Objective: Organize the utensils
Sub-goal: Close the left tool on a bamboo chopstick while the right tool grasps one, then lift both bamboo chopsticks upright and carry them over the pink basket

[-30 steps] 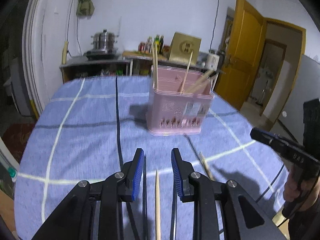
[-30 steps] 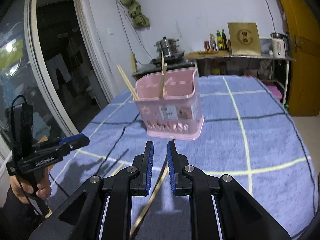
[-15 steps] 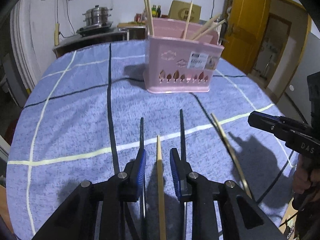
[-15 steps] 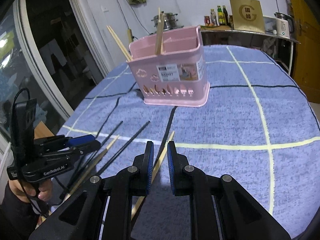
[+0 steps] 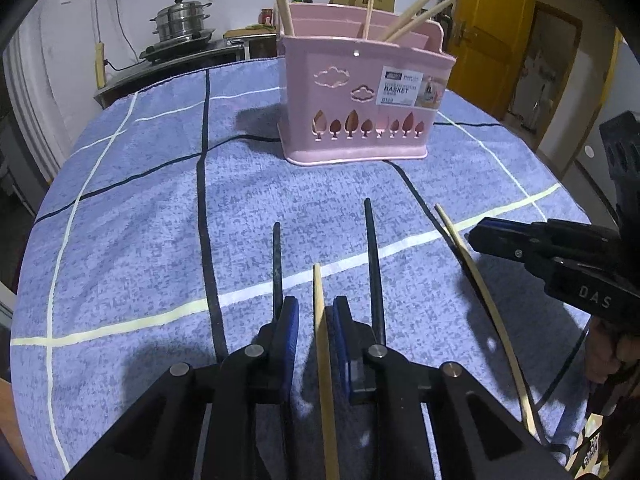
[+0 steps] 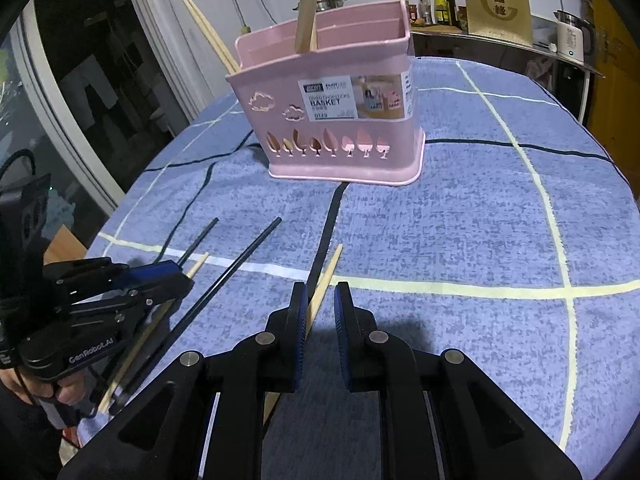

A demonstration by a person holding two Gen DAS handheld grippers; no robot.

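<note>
Your bench (image 5: 132,216) has a blue checked cloth on it, with a steel pot (image 5: 181,24) on the counter behind and a yellow door (image 5: 486,20) off to the side. Since a second ago you've dropped both tongs lower and the pink basket (image 5: 360,100) looks way closer. Your left tongs (image 5: 316,322) sit open around a wooden chopstick (image 5: 322,344), not clamped. Your right tongs (image 6: 320,308) are open too, with another wooden chopstick (image 6: 326,276) against the left finger. Black chopsticks (image 5: 374,264) lie either side, crowding things.
</note>
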